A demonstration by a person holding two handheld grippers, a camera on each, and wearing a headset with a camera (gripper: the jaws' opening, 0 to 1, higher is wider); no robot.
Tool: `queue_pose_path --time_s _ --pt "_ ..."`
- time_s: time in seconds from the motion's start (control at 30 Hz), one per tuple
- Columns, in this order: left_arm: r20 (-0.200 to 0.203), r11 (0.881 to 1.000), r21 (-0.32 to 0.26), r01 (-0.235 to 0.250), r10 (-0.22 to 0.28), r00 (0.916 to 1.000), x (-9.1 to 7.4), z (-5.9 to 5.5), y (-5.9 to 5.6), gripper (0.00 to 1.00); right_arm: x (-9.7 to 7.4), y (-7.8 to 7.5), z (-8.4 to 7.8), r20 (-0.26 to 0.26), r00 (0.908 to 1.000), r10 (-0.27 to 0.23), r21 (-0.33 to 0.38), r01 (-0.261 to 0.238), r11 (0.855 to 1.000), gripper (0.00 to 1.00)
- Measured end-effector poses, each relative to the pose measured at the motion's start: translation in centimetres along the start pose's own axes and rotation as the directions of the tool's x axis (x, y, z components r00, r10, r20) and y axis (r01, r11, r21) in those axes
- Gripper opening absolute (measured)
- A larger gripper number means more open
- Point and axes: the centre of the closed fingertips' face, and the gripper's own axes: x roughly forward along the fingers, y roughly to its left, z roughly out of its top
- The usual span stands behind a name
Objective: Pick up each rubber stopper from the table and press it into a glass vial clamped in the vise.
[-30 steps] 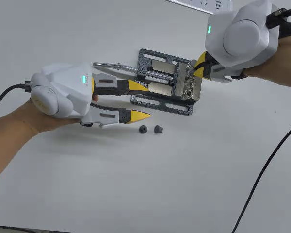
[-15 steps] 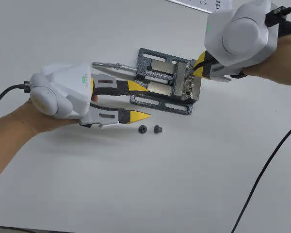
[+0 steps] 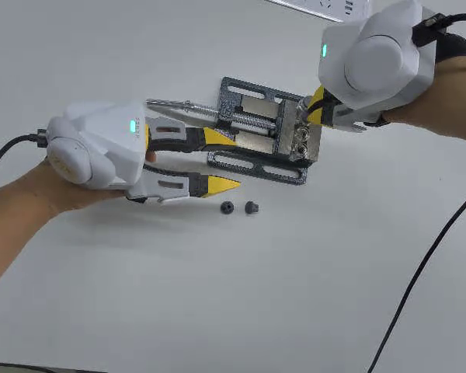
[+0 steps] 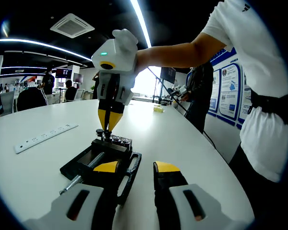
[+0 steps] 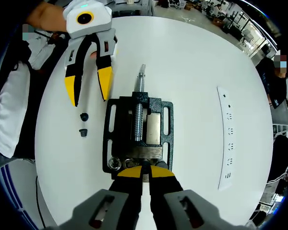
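- Two small dark rubber stoppers (image 3: pixel 227 207) lie side by side on the white table (image 3: pixel 217 303), near the vise.
- Clamped in the dark metal vise (image 3: pixel 252 105) stand clear glass vials (image 3: pixel 301 141).
- The right gripper (image 3: pixel 307 114) has its jaws closed together above the vials; whether they grip a stopper is too small to tell.
- The left gripper (image 3: pixel 238 163) has its jaws spread and empty, just beside the stoppers.

power strip (image 3: pixel 334 8) cropped, held stopper (image 4: pixel 106 134) mostly hidden

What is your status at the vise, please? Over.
Left tongs open, beside two stoppers on the table. Right tongs shut, tips down at the vials in the vise. Nothing between left tongs and stoppers.
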Motion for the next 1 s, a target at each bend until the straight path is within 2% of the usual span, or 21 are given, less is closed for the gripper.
queue_pose_path --time_s 0.47,0.7,0.8,1.0 --pt "0.005 1.000 -0.003 -0.004 0.004 1.0000 0.07 0.13 0.54 0.25 0.17 0.05 -0.22 -0.044 0.9990 0.007 -0.008 -0.007 1.000 0.04" --pt "0.005 1.000 -0.002 -0.001 0.001 1.0000 0.22 0.25 0.64 0.25 0.34 0.29 -0.25 -0.040 0.9992 0.005 0.030 -0.004 1.000 0.03" --pt "0.006 1.000 0.000 -0.002 0.002 1.0000 0.29 0.35 0.69 0.25 0.36 0.20 -0.23 -0.038 0.9992 0.006 0.024 -0.005 1.000 0.03" --pt "0.003 1.000 -0.004 -0.001 0.001 1.0000 0.42 0.10 0.70 0.25 0.34 0.22 -0.25 -0.025 0.9994 -0.024 0.025 0.024 0.999 0.03"
